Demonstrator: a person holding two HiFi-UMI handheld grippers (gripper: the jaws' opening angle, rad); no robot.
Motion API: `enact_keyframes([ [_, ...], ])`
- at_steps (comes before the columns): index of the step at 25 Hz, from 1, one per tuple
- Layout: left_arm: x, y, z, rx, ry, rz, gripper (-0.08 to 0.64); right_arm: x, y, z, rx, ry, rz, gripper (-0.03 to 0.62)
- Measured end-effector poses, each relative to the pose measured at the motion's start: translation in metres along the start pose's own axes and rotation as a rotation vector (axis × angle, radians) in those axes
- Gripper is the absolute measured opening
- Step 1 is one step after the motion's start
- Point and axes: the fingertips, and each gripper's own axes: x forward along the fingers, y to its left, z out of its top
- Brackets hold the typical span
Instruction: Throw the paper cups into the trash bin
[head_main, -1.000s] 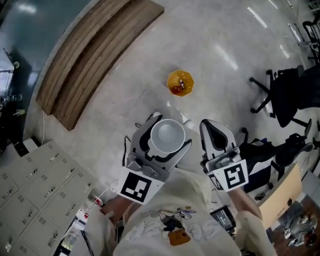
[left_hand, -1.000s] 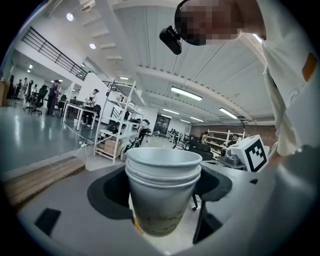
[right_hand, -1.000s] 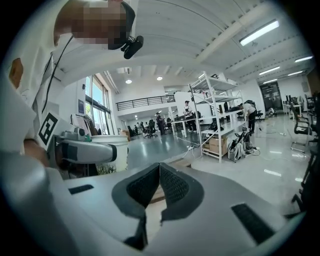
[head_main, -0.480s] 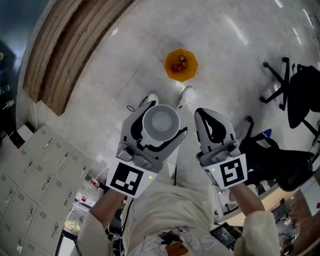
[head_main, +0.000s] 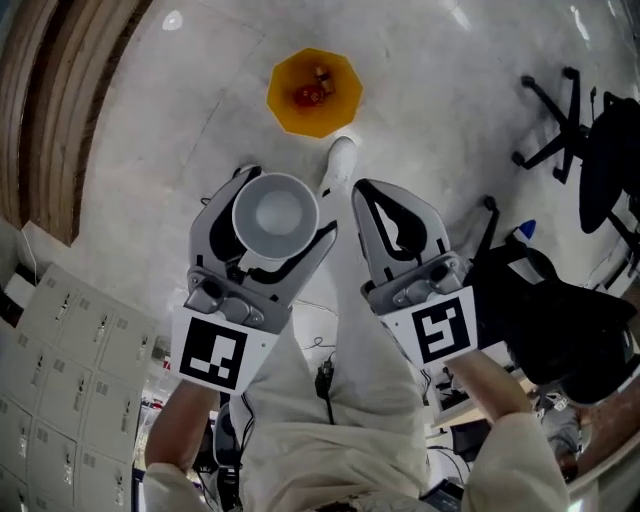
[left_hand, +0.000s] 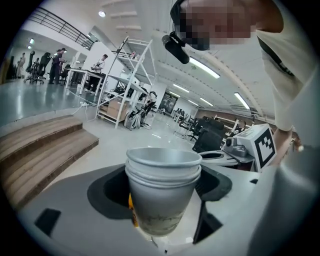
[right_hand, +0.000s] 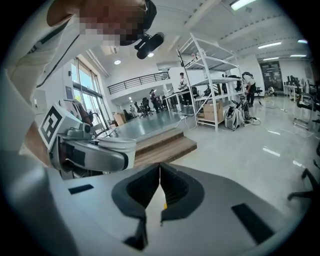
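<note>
Head view, left side first: the left gripper (head_main: 262, 232) has its jaws clamped on a nested stack of paper cups (head_main: 276, 212), upright and mouth up, sitting right between the jaws. Farther up the picture, on the floor and clear of the cups, is the orange trash bin (head_main: 314, 92) with a few bits inside. Over on the right, the right gripper (head_main: 378, 205) carries nothing, its jaws pressed together, just beside the left one.

Bright overhead strip lighting; fisheye-warped, vignetted edges
</note>
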Motion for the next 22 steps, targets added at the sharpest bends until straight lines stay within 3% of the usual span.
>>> enact_keyframes([
  [9,0.08,0.03,-0.089,0.0,0.042,-0.05,0.371,0.047,-0.047,-0.092,-0.007,0.032,-0.065,0.008],
  [13,0.105,0.053,-0.127,-0.076,0.061,-0.024,0.371,0.071,-0.062,-0.127,0.009,0.049,-0.089,0.008],
  [22,0.159,0.101,-0.184,-0.098,0.076,0.041,0.371,0.13,-0.1,-0.19,0.004,0.081,-0.149,0.008],
])
